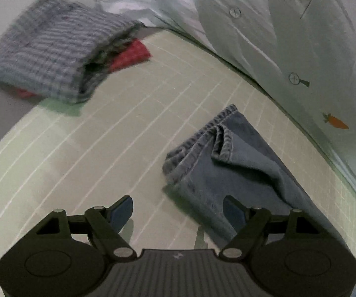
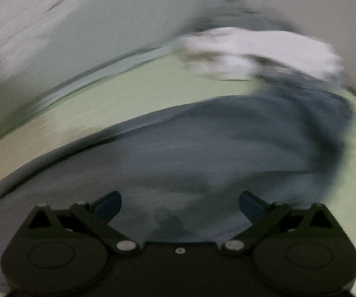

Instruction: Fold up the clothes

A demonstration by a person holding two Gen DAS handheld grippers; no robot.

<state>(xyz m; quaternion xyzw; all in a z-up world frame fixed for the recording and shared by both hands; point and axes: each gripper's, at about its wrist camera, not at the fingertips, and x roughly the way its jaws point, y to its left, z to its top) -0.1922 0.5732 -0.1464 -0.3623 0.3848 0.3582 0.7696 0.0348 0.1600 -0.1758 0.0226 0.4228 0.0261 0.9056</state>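
A blue denim garment lies on the green gridded mat, one hemmed end bunched toward the mat's middle. My left gripper hovers open just above its near edge; the right finger is over the denim, the left finger over bare mat, nothing held. In the blurred right wrist view the same denim spreads wide below my right gripper, whose jaws stand wide open and empty above the cloth.
A folded stack of a grey striped cloth over a red one sits at the mat's far left corner. A white buttoned fabric with a carrot print hangs along the far side. A white garment lies beyond the denim.
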